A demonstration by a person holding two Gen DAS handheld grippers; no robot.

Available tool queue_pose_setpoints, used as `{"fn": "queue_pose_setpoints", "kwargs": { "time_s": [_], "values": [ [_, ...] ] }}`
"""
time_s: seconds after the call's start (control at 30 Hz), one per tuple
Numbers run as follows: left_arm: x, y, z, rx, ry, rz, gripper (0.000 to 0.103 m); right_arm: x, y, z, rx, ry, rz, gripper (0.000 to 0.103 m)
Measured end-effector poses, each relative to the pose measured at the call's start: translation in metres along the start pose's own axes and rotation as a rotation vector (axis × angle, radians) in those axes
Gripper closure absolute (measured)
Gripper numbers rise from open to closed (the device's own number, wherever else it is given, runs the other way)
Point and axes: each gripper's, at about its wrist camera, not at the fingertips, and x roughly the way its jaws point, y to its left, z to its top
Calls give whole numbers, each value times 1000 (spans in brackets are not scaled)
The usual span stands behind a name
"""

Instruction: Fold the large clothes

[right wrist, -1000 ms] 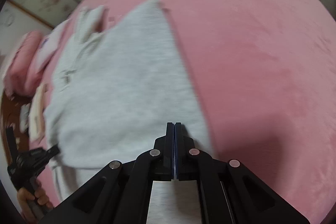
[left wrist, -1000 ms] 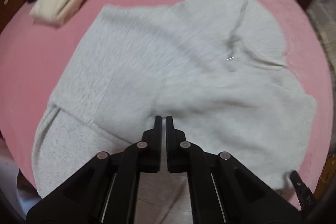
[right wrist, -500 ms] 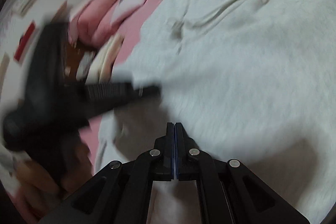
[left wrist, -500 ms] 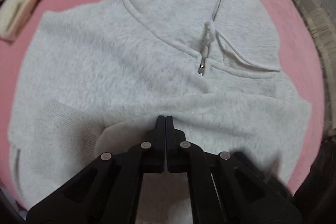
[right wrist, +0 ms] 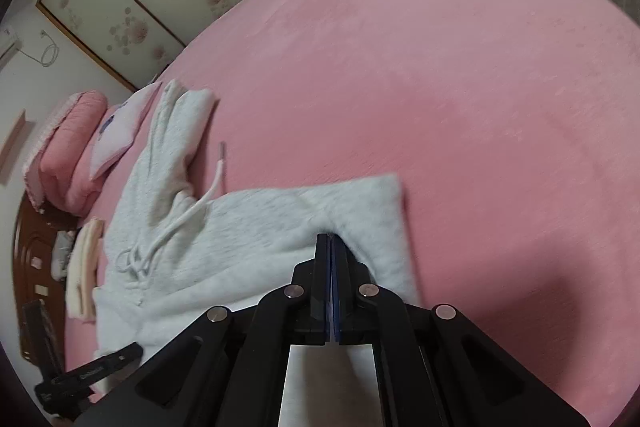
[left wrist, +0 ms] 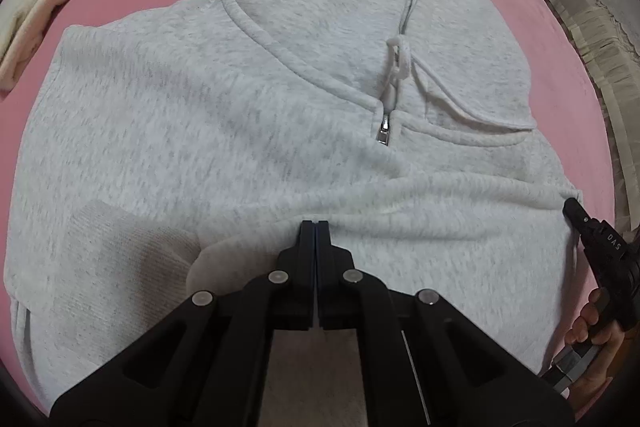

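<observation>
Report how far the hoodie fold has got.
Done: the hoodie lies flat on the bed, one side already folded in across the chest. In hand: the left tool and right tool are both shut on fabric. Left: hood and final folds.

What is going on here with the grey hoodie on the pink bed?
A person is folding a light grey hoodie on a pink bed, using handheld tongs. The left tongs and right tongs are both shut on its fabric. The hood lies flat and the zip is closed. Folded cream cloth lies beside it.
</observation>
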Motion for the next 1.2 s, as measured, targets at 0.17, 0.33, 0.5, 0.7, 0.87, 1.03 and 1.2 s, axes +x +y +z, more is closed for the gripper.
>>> {"fn": "queue_pose_setpoints", "kwargs": {
  "time_s": [0.17, 0.33, 0.5, 0.7, 0.87, 1.03, 1.2],
  "values": [
    [-13, -13, -6, 10, -9, 33, 102, -19, 20, -9, -44, -118, -107, 103],
    [-44, -32, -6, 82, -50, 92, 102, -49, 13, -23, 67, -223, -148, 103],
    [-62, -16, -8, 25, -69, 132, 102, -48, -16, -33, 246, -106, -111, 100],
    [-78, 23, -25, -79, -59, 86, 102, -68, -6, -67, 224, -21, -168, 100],
    [-102, 14, -56, -18, -28, 124, 102, -90, -6, -111, 240, 61, -195, 100],
    [-127, 24, -101, -78, 41, 92, 101, -123, -14, -158, 321, 173, -145, 100],
    [-136, 43, -146, -166, 109, 73, 75, -146, -6, -201, 311, 287, -144, 89]
  ]
}}
